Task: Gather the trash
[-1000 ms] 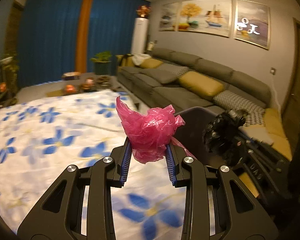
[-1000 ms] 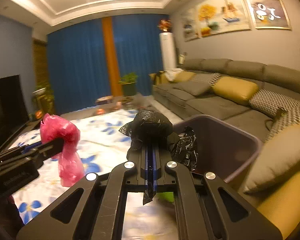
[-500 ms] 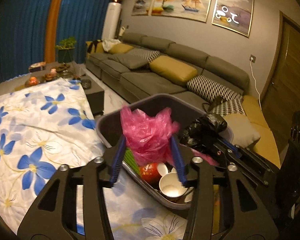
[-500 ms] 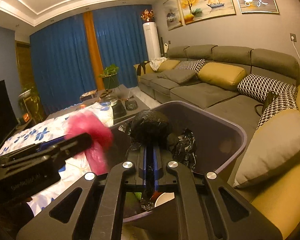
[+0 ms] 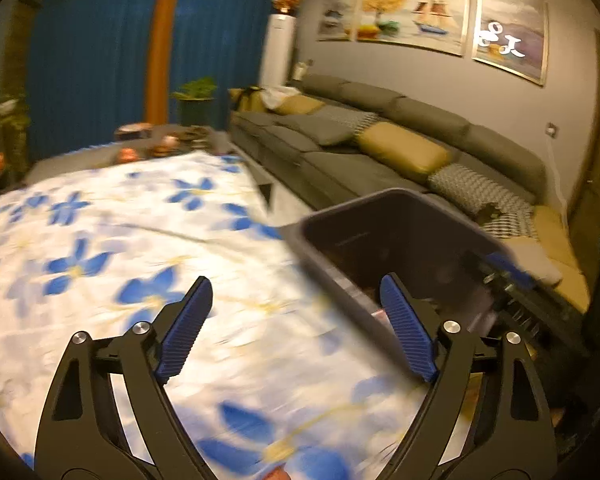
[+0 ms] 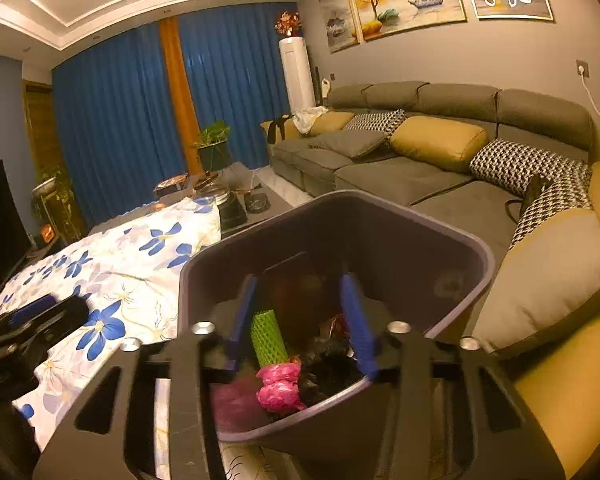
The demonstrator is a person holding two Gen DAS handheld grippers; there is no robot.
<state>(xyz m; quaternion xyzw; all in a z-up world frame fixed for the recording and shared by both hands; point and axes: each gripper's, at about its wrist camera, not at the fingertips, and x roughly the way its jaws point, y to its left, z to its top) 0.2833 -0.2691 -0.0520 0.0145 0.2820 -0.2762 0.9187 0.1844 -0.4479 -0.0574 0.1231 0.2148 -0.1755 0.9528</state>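
Dark plastic trash bin (image 6: 452, 240) at the right edge of the desk (image 5: 100, 248), which wears a white cloth with blue flowers. Inside, at the near wall: pink plastic bag (image 6: 280, 386), black plastic bag (image 6: 328, 364), green foam net sleeve (image 6: 267, 338). Left hand-held gripper (image 5: 296, 312): over the cloth, jaws just opened wide, holding nothing. Right hand-held gripper (image 6: 300, 320): over the bin, jaws just opened partway, holding nothing.

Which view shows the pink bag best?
The right wrist view: the pink bag lies in plain sight inside the bin, beside a green roll. The left wrist view shows only the bin's blurred interior; no pink bag can be made out.
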